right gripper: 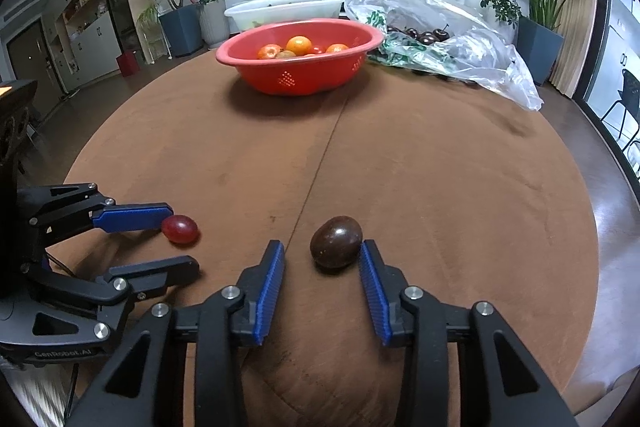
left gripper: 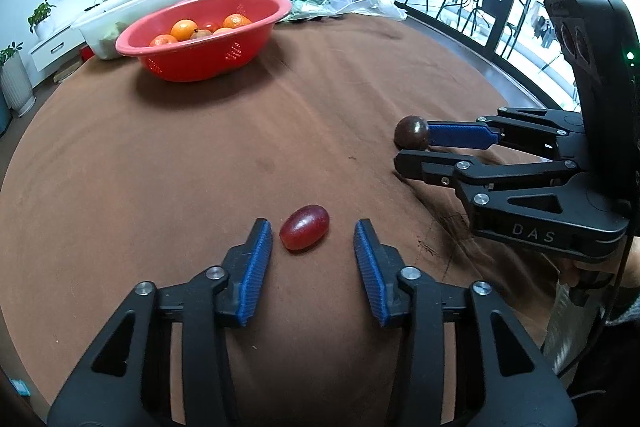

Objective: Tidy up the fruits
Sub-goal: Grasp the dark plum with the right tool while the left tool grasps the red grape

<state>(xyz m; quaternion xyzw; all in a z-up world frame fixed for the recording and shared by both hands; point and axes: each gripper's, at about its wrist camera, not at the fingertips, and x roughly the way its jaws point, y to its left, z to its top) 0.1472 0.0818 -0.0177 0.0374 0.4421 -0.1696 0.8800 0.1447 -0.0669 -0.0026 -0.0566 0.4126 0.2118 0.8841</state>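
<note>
A red grape (left gripper: 305, 227) lies on the brown tablecloth between the tips of my open left gripper (left gripper: 313, 231); it also shows in the right wrist view (right gripper: 180, 229). A dark brown round fruit (right gripper: 336, 241) lies between the tips of my open right gripper (right gripper: 322, 252), close to the right finger; it shows in the left wrist view (left gripper: 411, 133) too. The red basin (left gripper: 208, 37) with oranges and other fruit stands at the far side of the table (right gripper: 300, 57). My right gripper (left gripper: 412, 151) appears at the right of the left wrist view, my left gripper (right gripper: 182, 235) at the left of the right wrist view.
A clear plastic bag (right gripper: 448, 39) with dark cherries lies right of the basin. A white tub (right gripper: 280, 9) stands behind it. The round table (right gripper: 440, 167) drops off at its edges; chairs, plants and a window surround it.
</note>
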